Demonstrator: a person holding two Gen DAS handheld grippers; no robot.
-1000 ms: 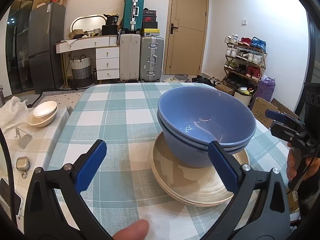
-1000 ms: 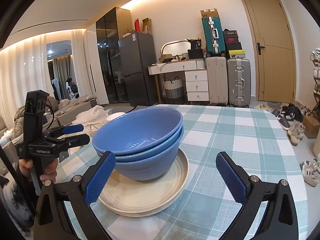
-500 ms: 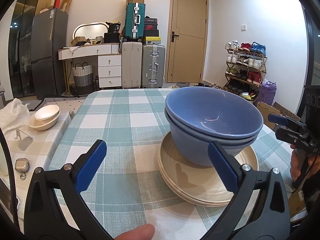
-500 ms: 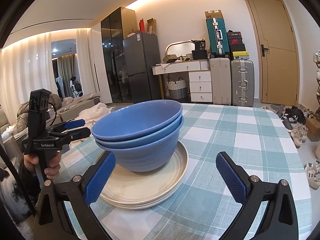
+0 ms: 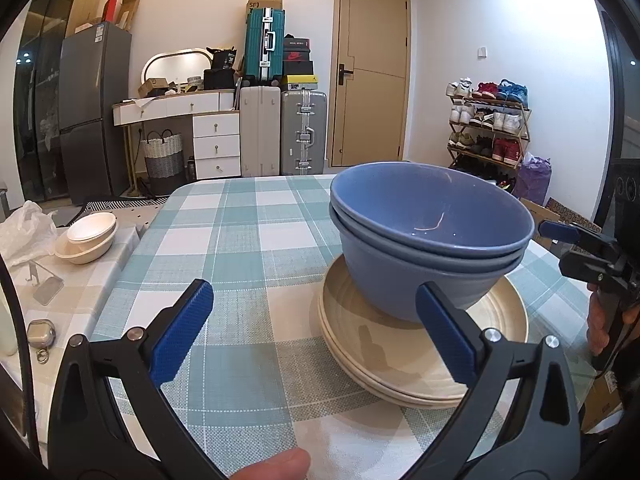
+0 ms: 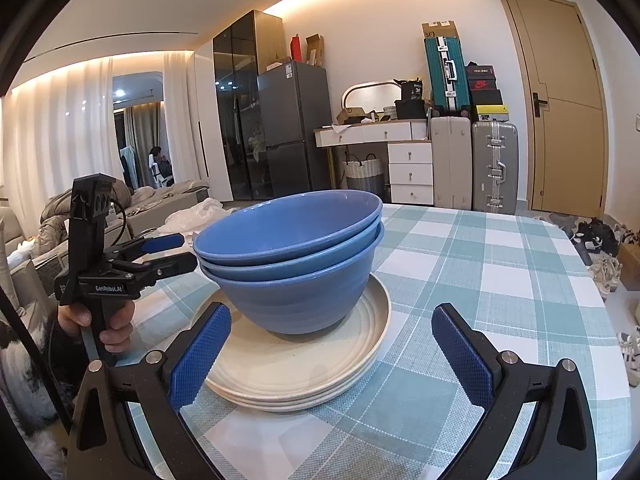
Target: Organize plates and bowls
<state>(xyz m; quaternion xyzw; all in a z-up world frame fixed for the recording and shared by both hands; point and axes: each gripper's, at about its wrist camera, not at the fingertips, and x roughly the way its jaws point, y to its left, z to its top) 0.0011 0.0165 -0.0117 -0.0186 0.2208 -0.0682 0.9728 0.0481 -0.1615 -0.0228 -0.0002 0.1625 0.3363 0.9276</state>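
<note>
Blue bowls (image 6: 292, 264), nested, stood on stacked cream plates (image 6: 296, 376) atop the checked table (image 6: 500, 280); stacking judged done. Left gripper (image 5: 312, 328) and right gripper (image 6: 330, 350): jaws apart, empty. Two cream bowls (image 5: 86, 234) remained on a side surface.

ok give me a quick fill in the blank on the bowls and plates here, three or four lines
The blue bowls sit nested on a stack of cream ____.
The plates rest on a table covered in a ____ cloth.
The left claw and right claw are both ____.
Two smaller bowls on the side surface are coloured ____.

Missing words: plates; checked; open; cream
</note>
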